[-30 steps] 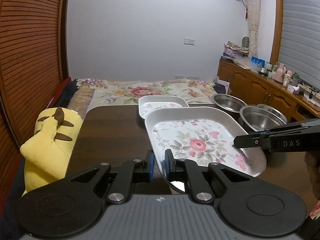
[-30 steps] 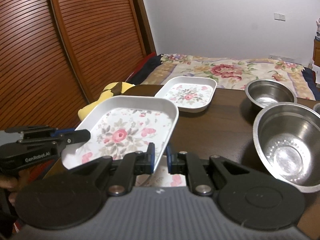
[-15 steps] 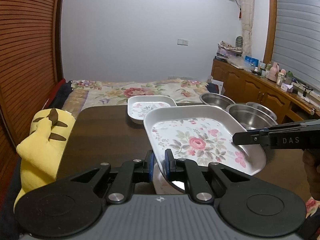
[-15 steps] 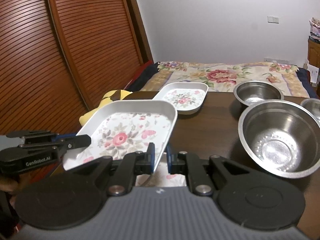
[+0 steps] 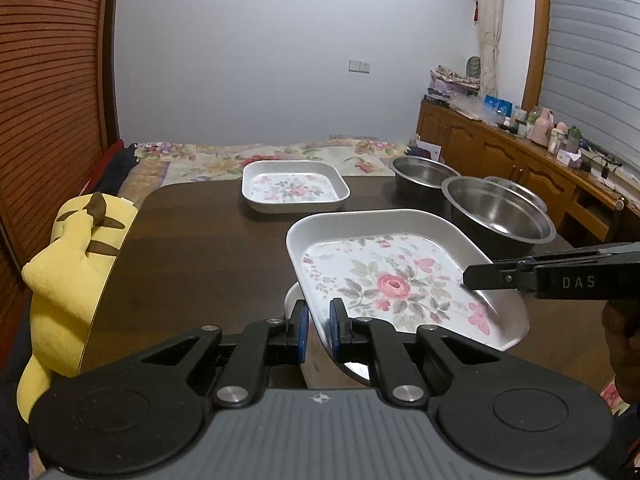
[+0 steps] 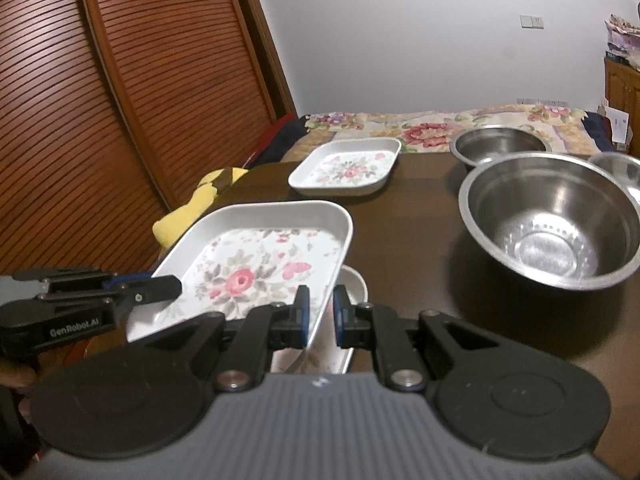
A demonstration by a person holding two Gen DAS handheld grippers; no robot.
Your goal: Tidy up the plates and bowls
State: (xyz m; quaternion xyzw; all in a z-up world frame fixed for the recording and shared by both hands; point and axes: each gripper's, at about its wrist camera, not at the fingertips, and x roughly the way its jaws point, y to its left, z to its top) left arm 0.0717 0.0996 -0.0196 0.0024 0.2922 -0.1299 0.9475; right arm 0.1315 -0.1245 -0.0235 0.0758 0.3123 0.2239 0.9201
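- We've got the large floral plate [image 5: 400, 280] held up off the dark wood table [image 5: 192, 248] w/ both tools, one on each side.
- Our left gripper [image 5: 319, 330] is pinched tight on the plate's near-left rim; blue pads press it from both sides.
- Our right gripper [image 6: 320, 316] is likewise clamped on the plate's right rim, seen edge-on btwn its pads.
- In the left view the right tool's black finger crosses the plate's right edge; a bit of hand [image 5: 622, 344] shows behind it.
- The plate tilts slightly, its far corner toward the middle of the table.
- Right under the held plate sits another white dish [image 6: 354, 292], mostly hidden; only its edge peeks out.
- A smaller floral plate [image 5: 294, 191] rests farther back on the table, well apart from ours.
- Steel bowls on the right side: big bowl [image 6: 548, 220] nearest, a second bowl [image 6: 498, 144] behind it, a third bowl [image 6: 620, 166] partly cut off.
- Yellow plush toy [image 5: 68, 264] leans at the table's left edge.
- Floral bedspread [image 5: 208, 160] beyond the table.
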